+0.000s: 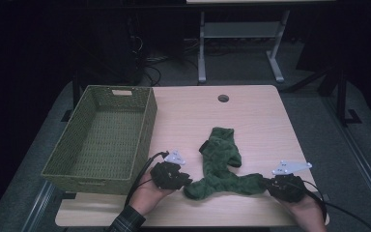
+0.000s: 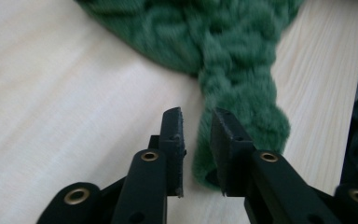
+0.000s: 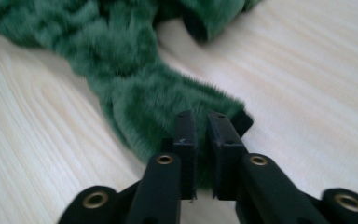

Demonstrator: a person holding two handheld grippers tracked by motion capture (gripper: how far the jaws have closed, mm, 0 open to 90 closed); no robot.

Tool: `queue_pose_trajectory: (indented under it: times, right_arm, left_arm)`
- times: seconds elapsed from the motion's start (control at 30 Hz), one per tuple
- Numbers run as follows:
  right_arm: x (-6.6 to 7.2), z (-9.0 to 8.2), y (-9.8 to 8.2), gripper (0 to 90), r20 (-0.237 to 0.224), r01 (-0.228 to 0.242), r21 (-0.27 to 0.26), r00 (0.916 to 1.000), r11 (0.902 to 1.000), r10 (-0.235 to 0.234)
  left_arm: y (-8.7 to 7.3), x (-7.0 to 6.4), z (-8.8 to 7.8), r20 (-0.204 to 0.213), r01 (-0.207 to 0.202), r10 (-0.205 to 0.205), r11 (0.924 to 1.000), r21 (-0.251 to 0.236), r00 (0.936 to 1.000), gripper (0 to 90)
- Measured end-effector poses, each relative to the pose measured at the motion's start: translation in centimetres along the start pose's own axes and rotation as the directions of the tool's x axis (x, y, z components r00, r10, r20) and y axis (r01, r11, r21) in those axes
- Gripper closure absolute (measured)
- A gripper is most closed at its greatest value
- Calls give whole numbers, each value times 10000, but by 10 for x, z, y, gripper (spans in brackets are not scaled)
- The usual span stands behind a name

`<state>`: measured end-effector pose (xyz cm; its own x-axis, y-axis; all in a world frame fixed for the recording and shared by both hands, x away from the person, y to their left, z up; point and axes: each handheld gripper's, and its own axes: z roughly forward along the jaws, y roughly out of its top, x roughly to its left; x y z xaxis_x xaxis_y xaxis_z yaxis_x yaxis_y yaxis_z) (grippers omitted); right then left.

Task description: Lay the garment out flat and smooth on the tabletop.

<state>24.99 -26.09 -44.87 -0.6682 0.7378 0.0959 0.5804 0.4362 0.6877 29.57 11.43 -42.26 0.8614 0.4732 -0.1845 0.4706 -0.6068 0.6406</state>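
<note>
**Green fleece piece lying between two hand-held grippers on worktop**

Surroundings: a woven green basket [image 1: 101,137] stands on the left part of the worktop [image 1: 251,121], well apart from the fleece and just beside the left hand-held gripper [image 1: 187,181]. A round cable hole [image 1: 223,98] sits near the worktop's far edge. Nothing lies between the fleece and the basket.

Task item: the green fleece piece [image 1: 220,166] lies flat near the front middle of the worktop. Its lower band runs left to right between the two grippers; a second limb branches off and points away toward the far edge, giving a rough Y shape.

Left hand-held gripper [image 2: 196,140]: jaws parted a little, one fleece end in the gap; the pads do not appear to press it.

Right hand-held gripper [image 3: 203,140]: jaws narrowly apart at the other fleece end; whether they pinch it I cannot tell.
</note>
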Motion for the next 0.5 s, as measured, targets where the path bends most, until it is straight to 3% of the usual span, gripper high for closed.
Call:
queue_pose_trajectory:
  times: [0.13, 0.2, 0.27, 0.33, 0.5]
  right_arm:
    - [-3, 5, 13, 744, -96, -58, -241, 9999, 9997, 56]
    - [-4, 7, 17, 731, -153, -34, -234, 9999, 9997, 30]
    - [-6, 19, 27, 676, -176, 15, -96, 9998, 10000, -16]
    - [-7, 27, 31, 634, -73, 84, 5, 9999, 10000, -84]
    - [-12, 42, 38, 610, -143, 40, 105, 9999, 9999, -39]
  left_arm:
    - [11, 3, 0, -174, -24, 20, 9998, -206, 9998, 676]
    - [19, 6, 3, -312, -258, 253, 9995, -159, 9992, 661]
    - [34, 12, 9, -446, -342, 332, 9991, -231, 9985, 623]
    - [38, 15, 12, -524, -342, 326, 9990, -289, 9981, 602]
    - [59, 30, 22, -770, -506, 480, 9982, -324, 9959, 569]
